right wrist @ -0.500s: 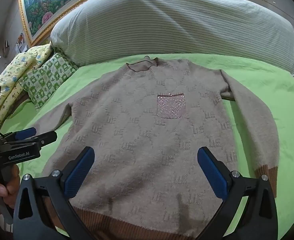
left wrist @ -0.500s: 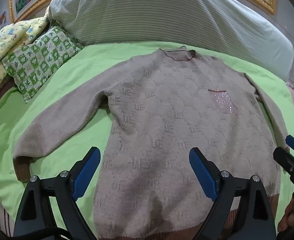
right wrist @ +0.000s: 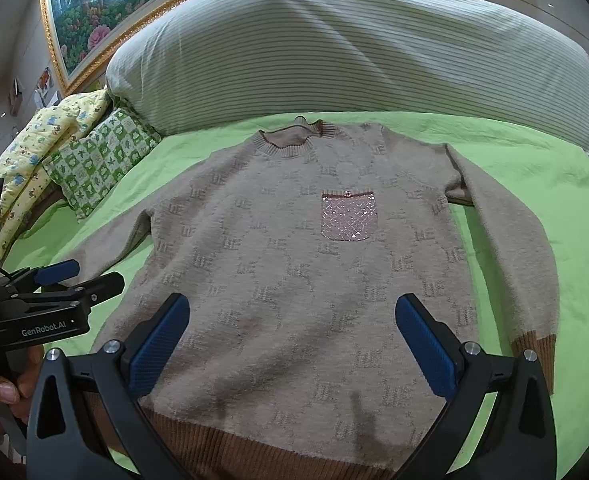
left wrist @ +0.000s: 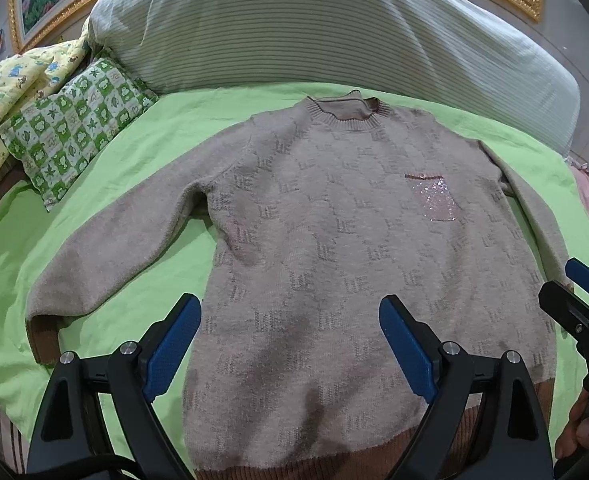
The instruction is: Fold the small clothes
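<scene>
Hovering over the hem, your left tool (left wrist: 290, 348) gapes wide and empty; the sweater (left wrist: 334, 248) lies flat, unfolded, on the bed (left wrist: 166, 120). Your right tool (right wrist: 292, 342) gapes empty too. Folding hasn't begun; I'd pinch a sleeve next.

Green-sheeted bed (right wrist: 534, 168): sweater (right wrist: 294, 280), pillows (right wrist: 334, 52).

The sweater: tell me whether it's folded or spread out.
Spread out. The sweater lies flat, front up, on the green sheet, both sleeves out to the sides, pocket showing, no part folded over.
</scene>
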